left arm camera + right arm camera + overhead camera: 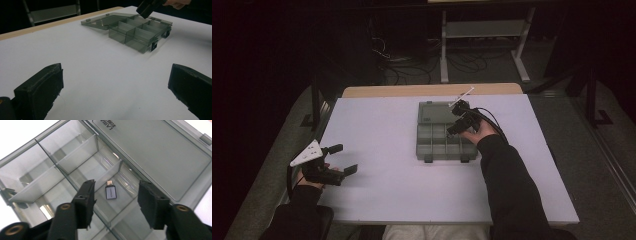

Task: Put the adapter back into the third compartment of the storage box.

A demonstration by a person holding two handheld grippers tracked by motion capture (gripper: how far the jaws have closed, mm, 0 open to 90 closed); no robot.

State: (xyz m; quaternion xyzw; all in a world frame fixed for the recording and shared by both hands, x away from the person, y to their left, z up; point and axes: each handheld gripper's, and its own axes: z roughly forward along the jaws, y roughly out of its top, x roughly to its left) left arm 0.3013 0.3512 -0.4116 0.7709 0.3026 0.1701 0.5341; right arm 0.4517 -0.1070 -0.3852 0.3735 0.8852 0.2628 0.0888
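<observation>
The left claw (343, 159) rests released on the white tabletop (377, 135), jaws wide and empty, well apart from the box. Farther off, the right claw (116, 202) hangs released over the smoky translucent organizer box (432, 140). Between its matte black jaws, a small flat silver adapter (110, 191) lies in a compartment beside a thin divider. The smooth rectangular lid (152, 152) lies open beyond.

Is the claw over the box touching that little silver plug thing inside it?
Apart. The right gripper view shows the right gripper open, its jaws standing either side of the small silver adapter with clear box floor between.
</observation>
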